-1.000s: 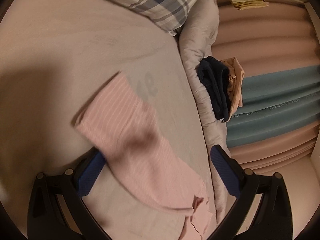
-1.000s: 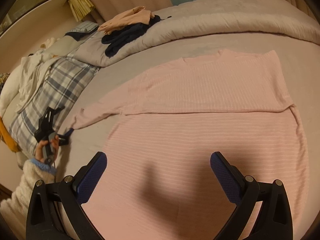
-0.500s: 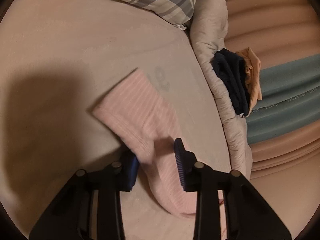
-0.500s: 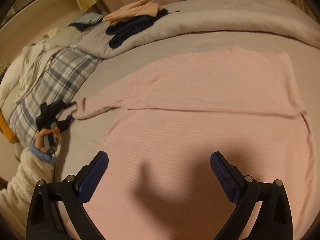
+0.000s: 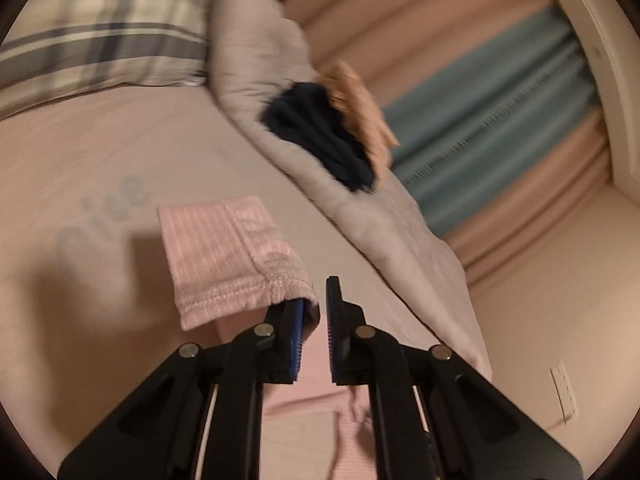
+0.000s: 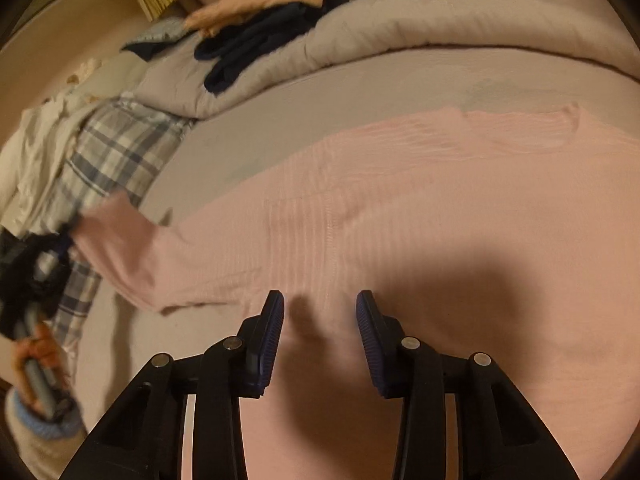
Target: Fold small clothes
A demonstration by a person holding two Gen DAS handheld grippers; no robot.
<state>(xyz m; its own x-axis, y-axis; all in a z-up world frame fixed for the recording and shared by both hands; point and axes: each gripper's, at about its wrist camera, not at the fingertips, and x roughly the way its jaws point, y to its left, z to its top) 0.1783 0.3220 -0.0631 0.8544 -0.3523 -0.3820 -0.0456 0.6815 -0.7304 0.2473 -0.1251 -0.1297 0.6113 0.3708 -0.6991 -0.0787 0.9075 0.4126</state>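
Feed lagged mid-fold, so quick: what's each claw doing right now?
Left claw: closed on the pink top's sleeve cuff.
Right claw: jaws just been closing, partly open above the top, gripping nothing.

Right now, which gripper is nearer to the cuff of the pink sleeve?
Left. The left gripper is pinching the sleeve cuff; the right gripper, jaws apart, hovers over the pink top's body.

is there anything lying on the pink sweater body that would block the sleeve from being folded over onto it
Nothing visible does. The left gripper is shut on the sleeve cuff, and the pink sweater body lies bare. The right gripper, just closing with nothing pinched, hovers over its lower part.
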